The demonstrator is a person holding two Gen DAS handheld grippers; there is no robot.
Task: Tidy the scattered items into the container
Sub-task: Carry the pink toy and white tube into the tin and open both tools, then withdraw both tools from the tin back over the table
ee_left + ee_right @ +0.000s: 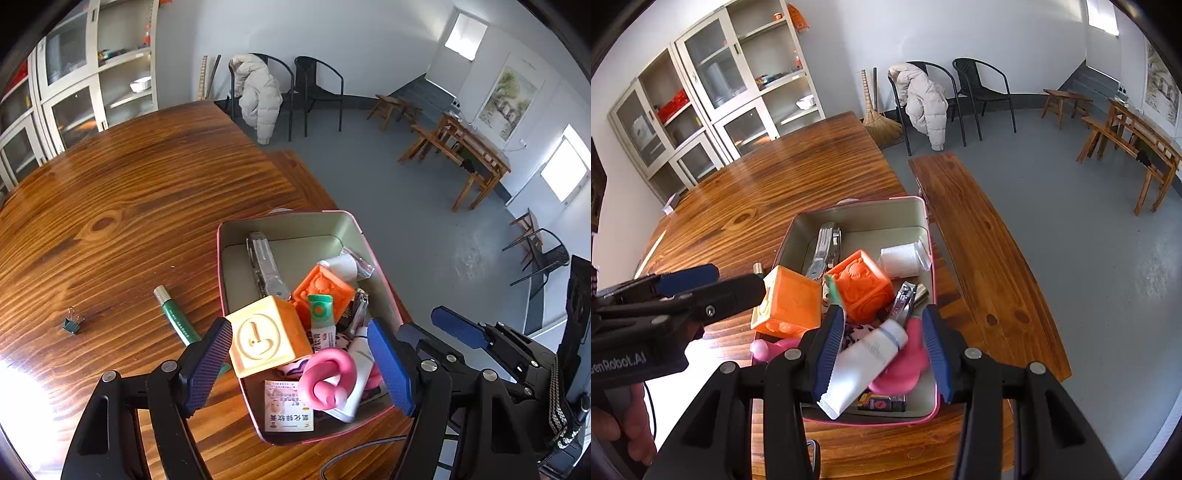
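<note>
Glossy striped-grain wooden table [122, 192] carries a pink-rimmed rectangular metal tin [236, 236] near its edge, crammed with two embossed rubbery orange cubes, the pale one [267, 338] propped on the near-left rim and the darker one [862, 290] mid-tin, plus a white squeeze tube [866, 363], pink curled toy [327, 382], steel nail clipper [905, 297] and white roll [901, 260]. Left gripper [300, 363] stands released, ribbed blue pads wide either side of the pale cube without pressing; right gripper [882, 354] is also unclenched, pads straddling the tube. Green cylindrical tube [175, 315] and small binder clip [73, 325] lie loose on the table left of the tin.
</note>
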